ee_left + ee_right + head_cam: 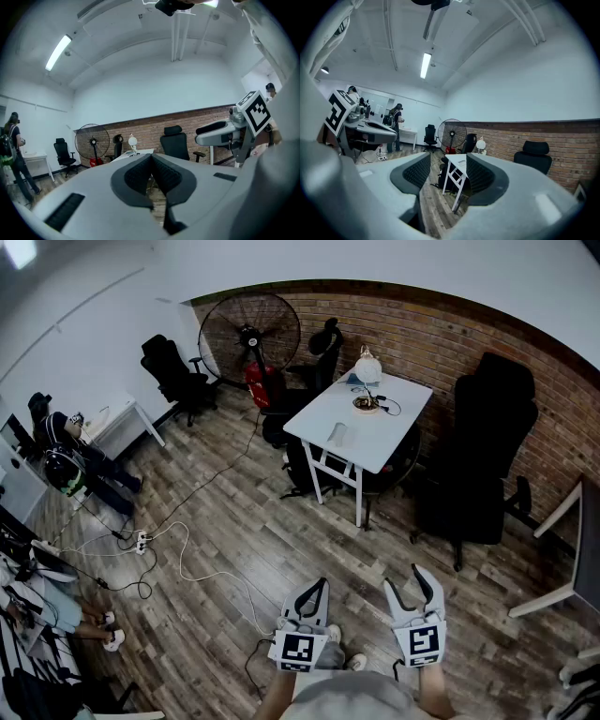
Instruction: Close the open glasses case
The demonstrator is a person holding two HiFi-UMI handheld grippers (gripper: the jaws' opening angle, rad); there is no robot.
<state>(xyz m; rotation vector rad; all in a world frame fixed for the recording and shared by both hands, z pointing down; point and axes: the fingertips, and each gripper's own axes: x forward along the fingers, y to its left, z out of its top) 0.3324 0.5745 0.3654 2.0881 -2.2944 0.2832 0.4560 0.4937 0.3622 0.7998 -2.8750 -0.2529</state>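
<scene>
A small pale grey oblong glasses case (pixel 337 434) lies flat on a white rectangular table (pixel 394 427), far off toward 12 o'clock in the head view. It sits near the tabletop's 7 o'clock edge, its long side pointing roughly toward 12. It is too small to tell whether its lid is open.

tiny indistinct objects (pixel 367 404) on the far white table (pixel 403 420), too small for naming

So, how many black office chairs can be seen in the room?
3 office chairs: one at far left, one behind the white table near the fan, one right of the table. Dark shapes under the table may hide another.
</scene>
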